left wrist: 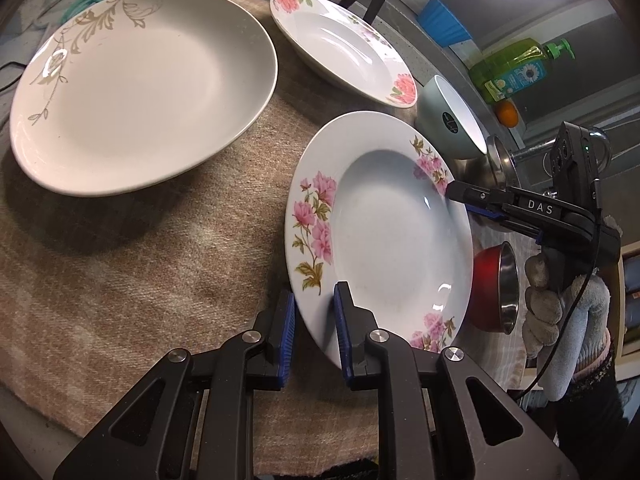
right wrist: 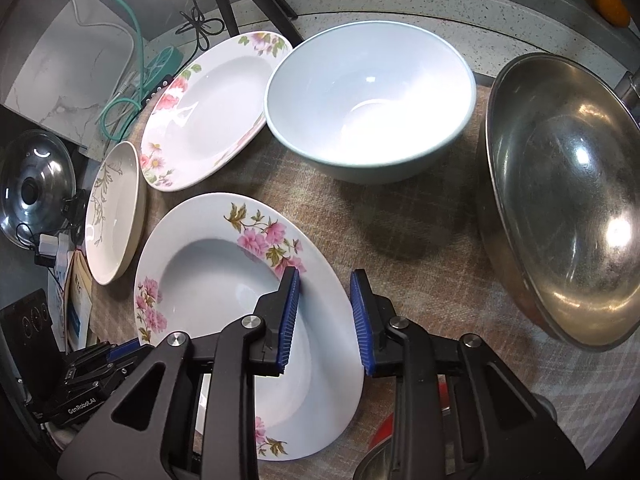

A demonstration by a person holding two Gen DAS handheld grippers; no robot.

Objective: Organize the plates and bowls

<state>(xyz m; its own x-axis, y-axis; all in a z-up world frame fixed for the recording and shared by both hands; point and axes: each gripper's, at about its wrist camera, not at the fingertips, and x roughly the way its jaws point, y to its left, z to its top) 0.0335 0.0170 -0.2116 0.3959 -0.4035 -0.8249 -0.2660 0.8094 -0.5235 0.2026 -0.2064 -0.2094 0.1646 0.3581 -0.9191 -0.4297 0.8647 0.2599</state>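
Left gripper (left wrist: 314, 316) clamped narrow on the near rim of the pink-flowered plate (left wrist: 384, 224), blue pads either side of the edge, plate tilted up off the cloth (left wrist: 140, 280). Right gripper (right wrist: 325, 320) straddling the opposite rim of that same plate (right wrist: 224, 276), one pad in the well and one outside, gap narrow but contact of the outer pad hard to tell. Plate spanning between both grippers, so likely a two-handed lift toward the matching flowered plate (left wrist: 340, 48) behind, beside the cream plate (left wrist: 140, 92).

Three plates (left wrist: 380, 216), three bowls (right wrist: 368, 100), one lid (right wrist: 36, 184), one soap bottle (left wrist: 516, 70).
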